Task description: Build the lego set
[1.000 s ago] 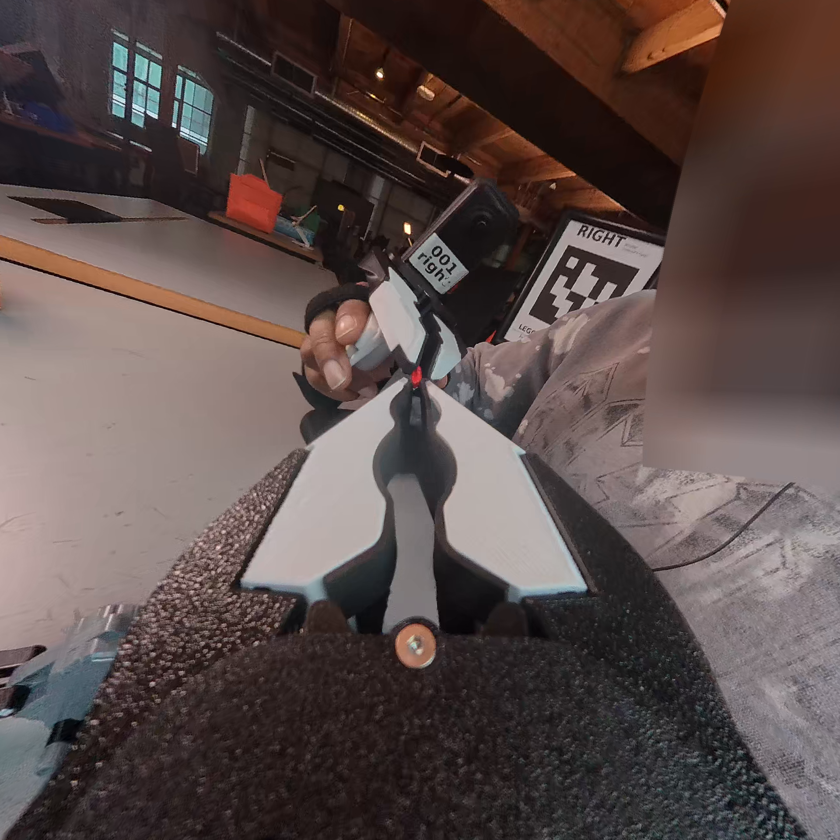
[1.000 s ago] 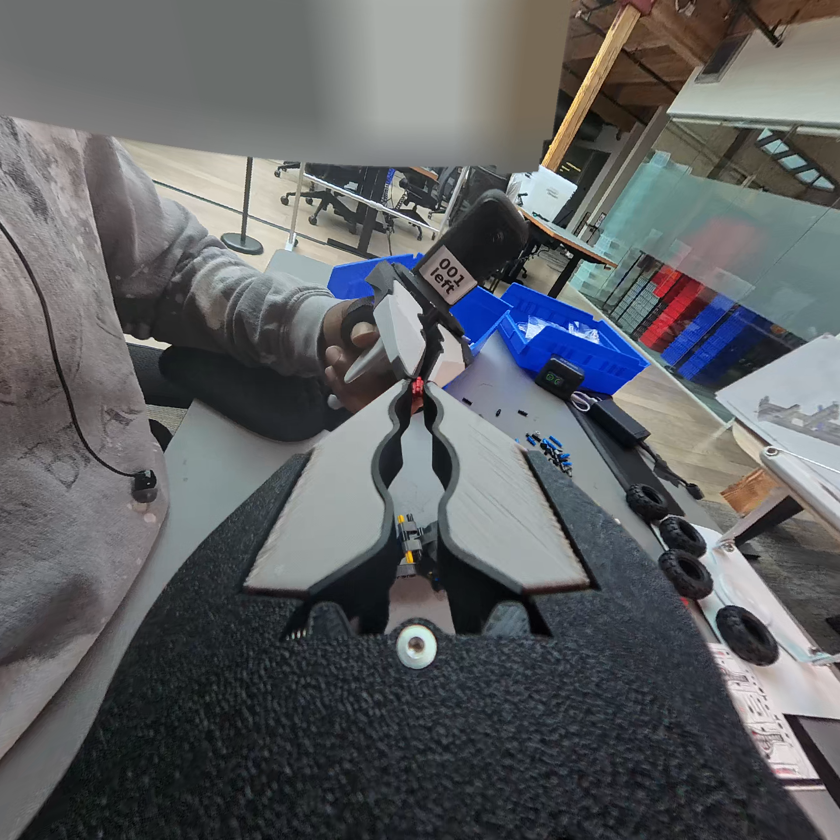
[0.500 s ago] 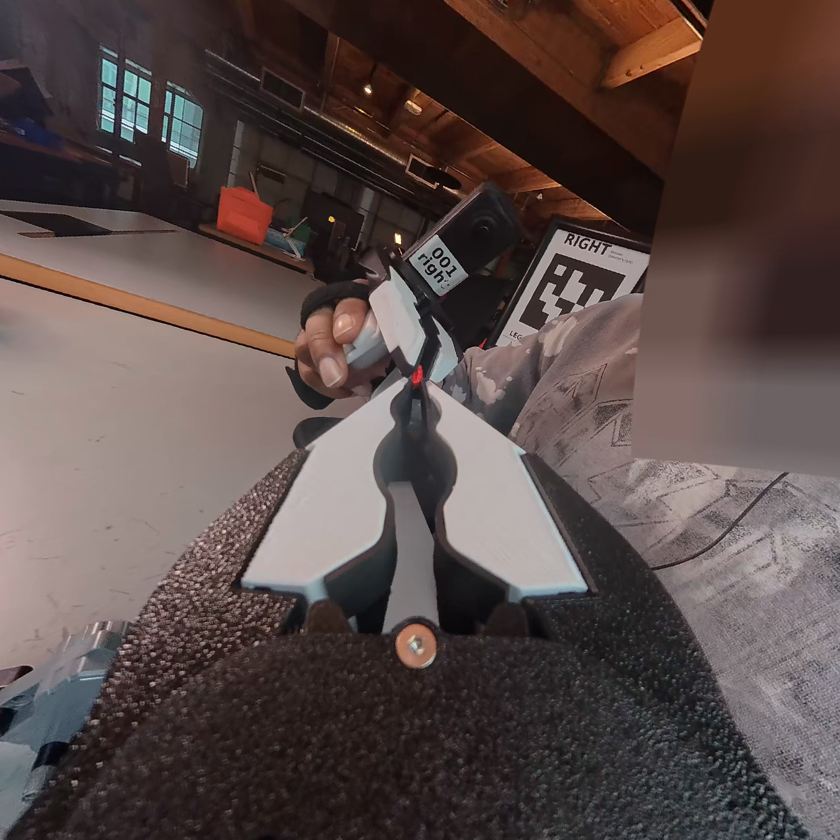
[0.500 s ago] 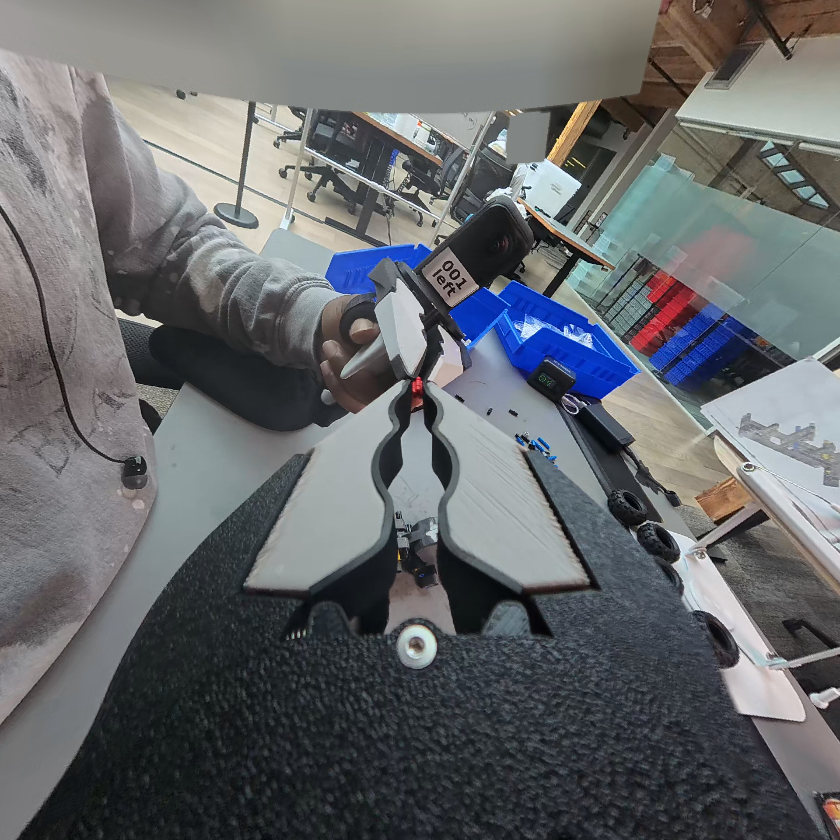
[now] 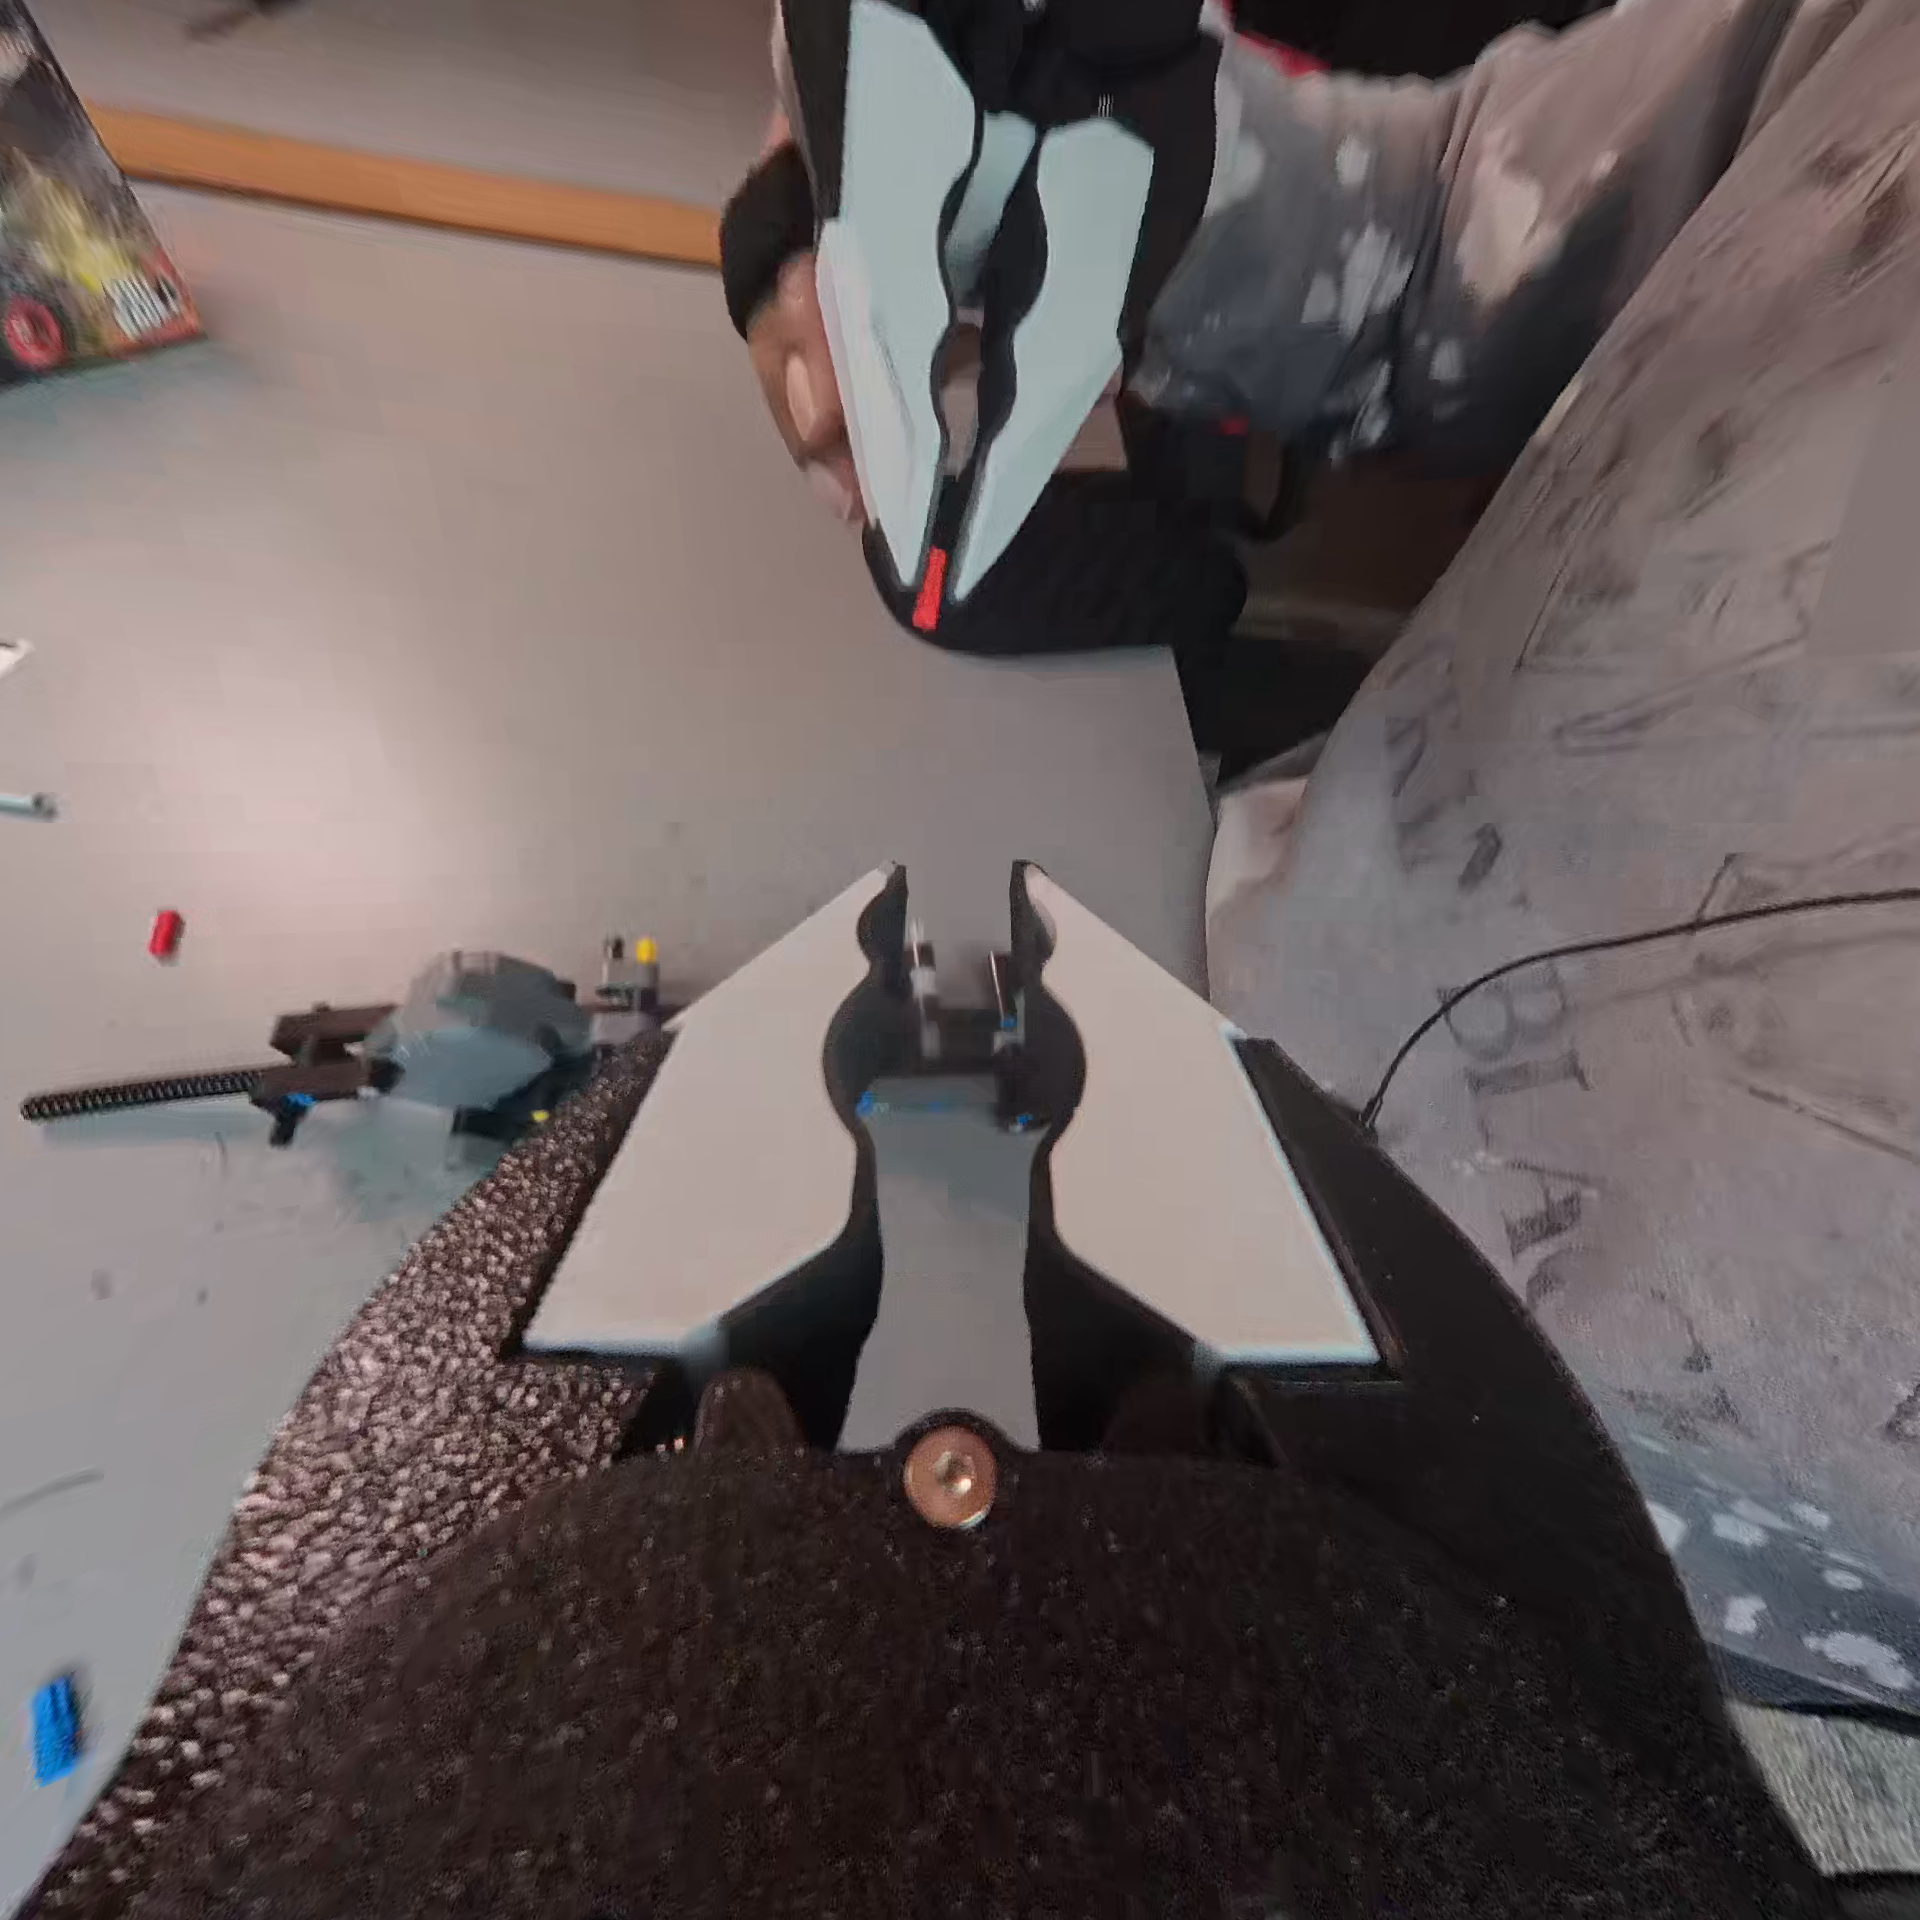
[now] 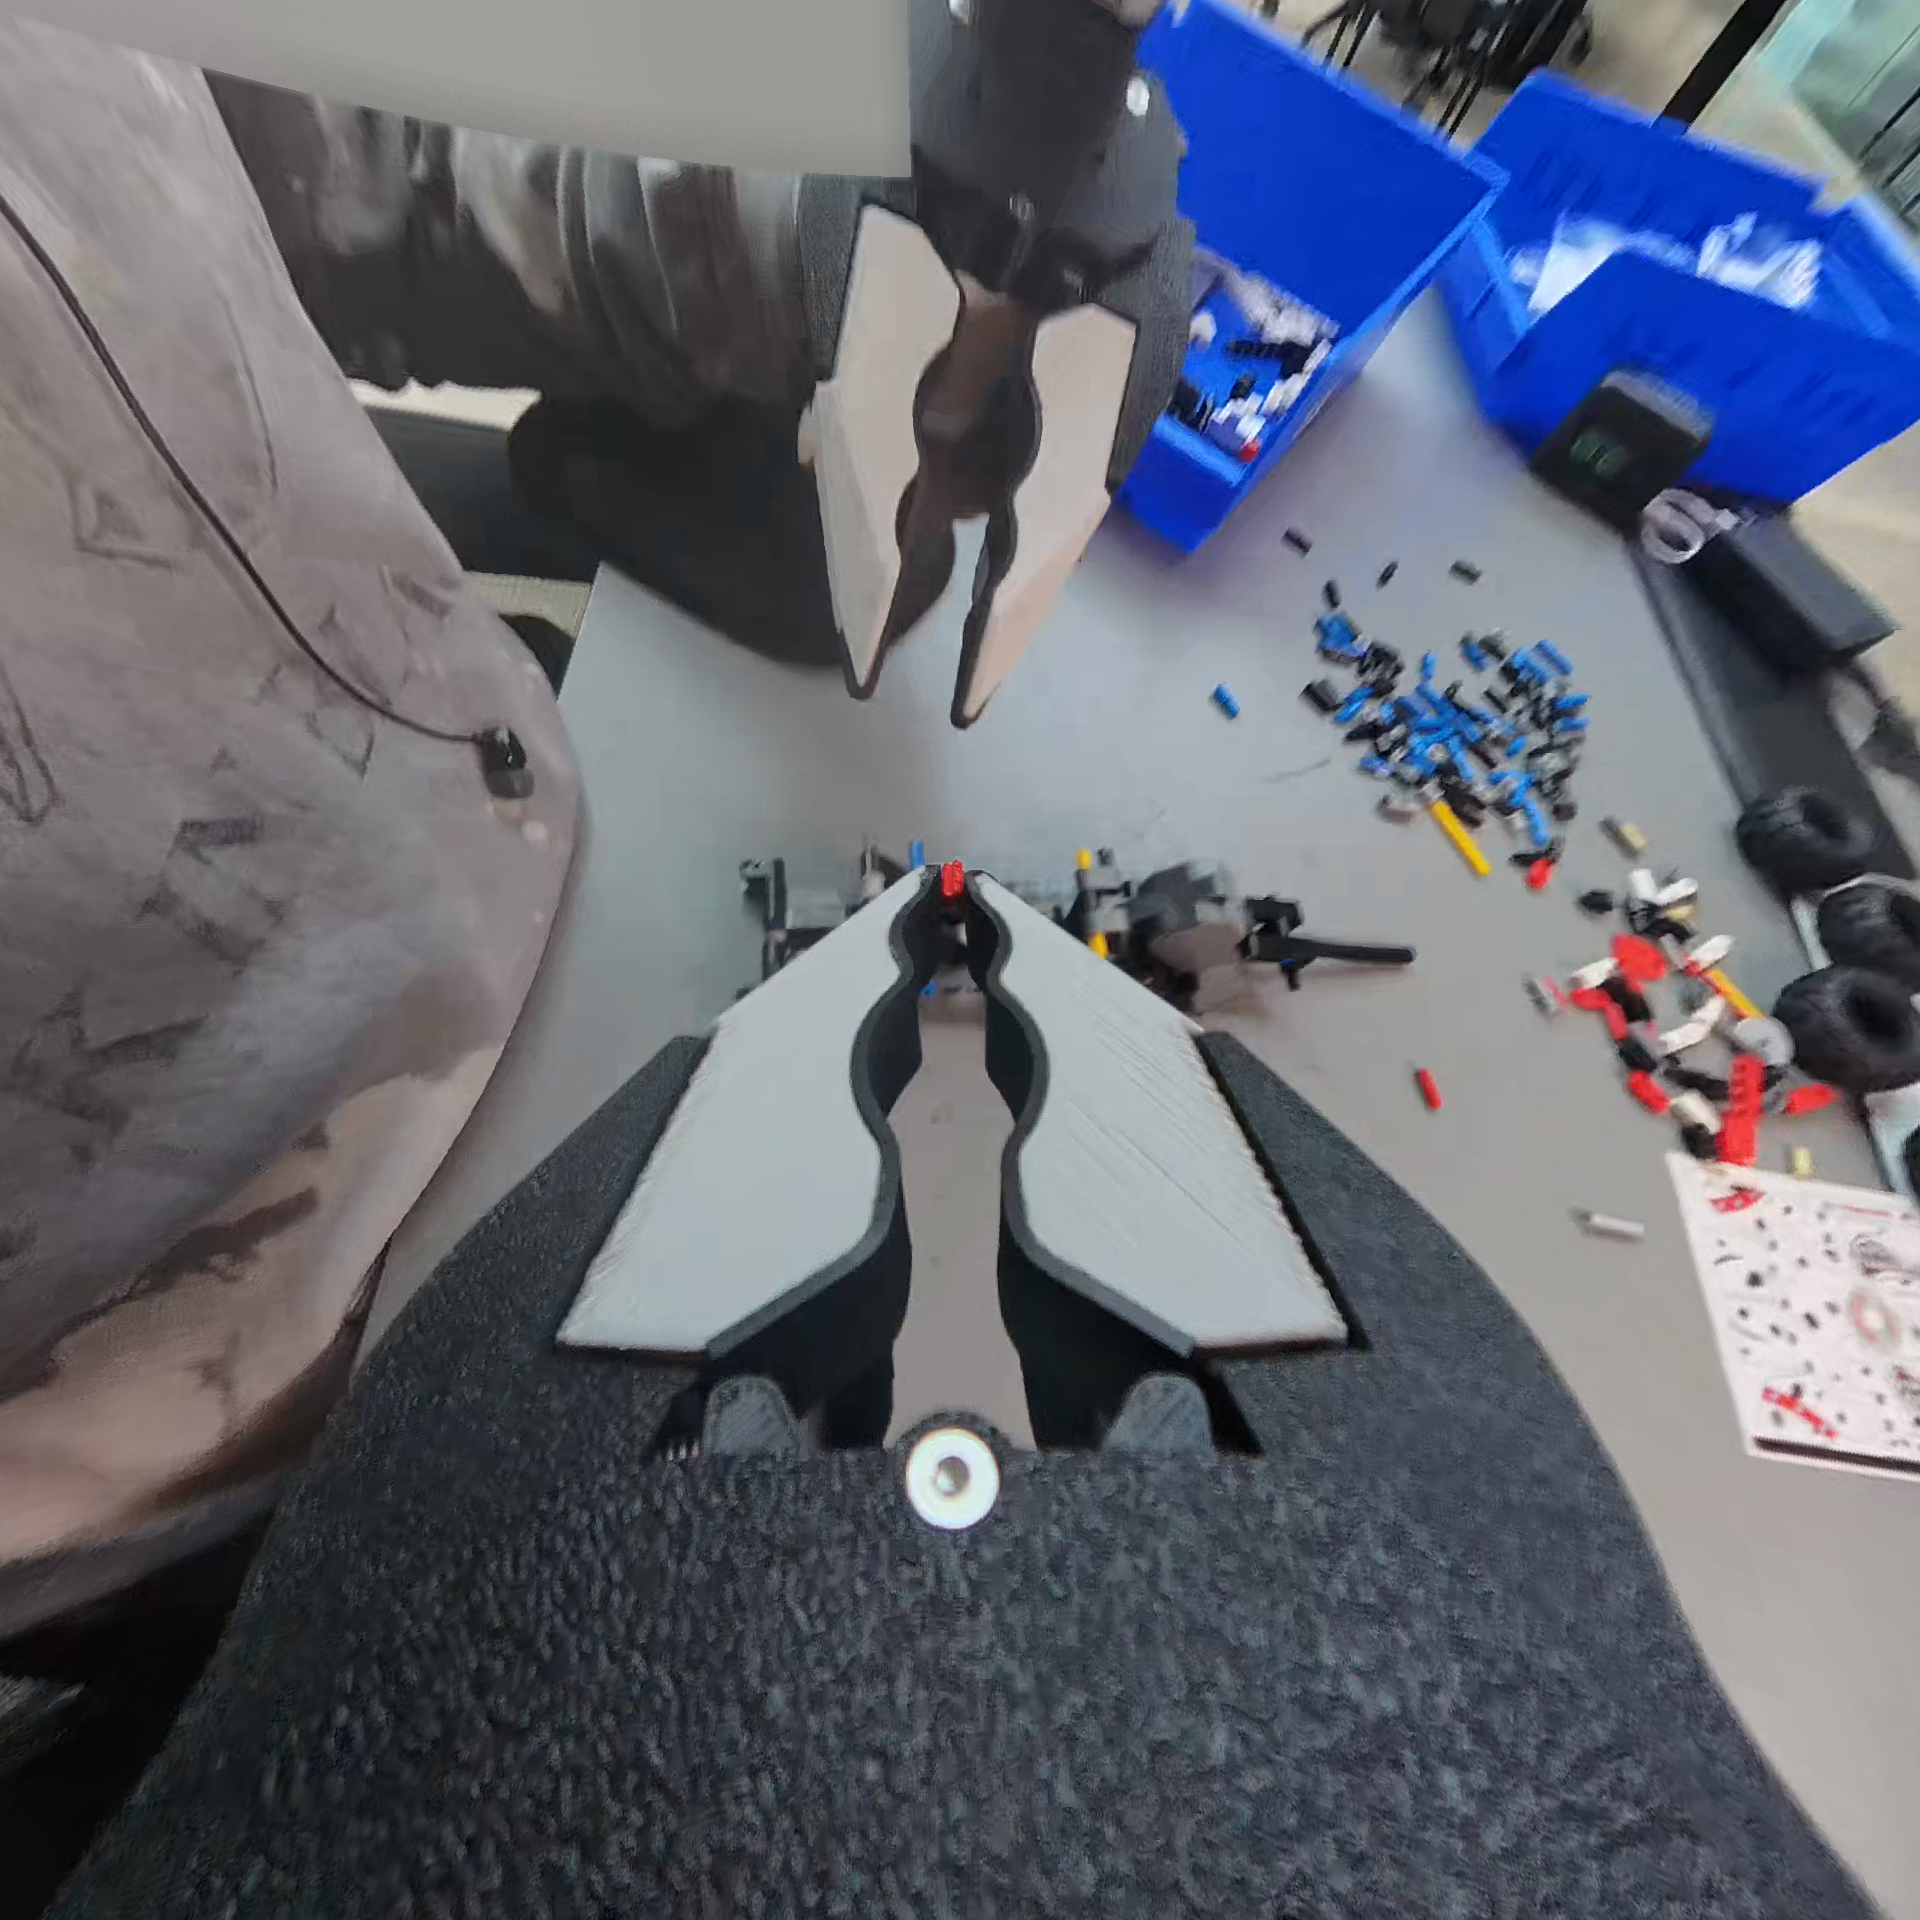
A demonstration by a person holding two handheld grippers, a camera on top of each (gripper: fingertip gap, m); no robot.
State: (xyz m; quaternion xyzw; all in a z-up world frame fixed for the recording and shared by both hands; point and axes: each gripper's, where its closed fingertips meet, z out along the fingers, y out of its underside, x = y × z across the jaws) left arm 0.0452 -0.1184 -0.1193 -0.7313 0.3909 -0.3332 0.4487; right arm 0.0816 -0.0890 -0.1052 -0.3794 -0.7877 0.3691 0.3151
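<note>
My right gripper (image 6: 948, 881) pinches a red pin (image 6: 950, 878); my left gripper (image 5: 958, 883), narrowly parted, hangs above the chassis (image 6: 1164, 920). Bare worktop (image 5: 520, 623) lies between, near its edge.

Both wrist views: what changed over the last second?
Both grippers tipped down from tip-to-tip in the air toward the table. The left gripper let go of the red pin, its jaws now apart over the grey-black assembly. The right gripper still pinches the pin at its tips.
</note>
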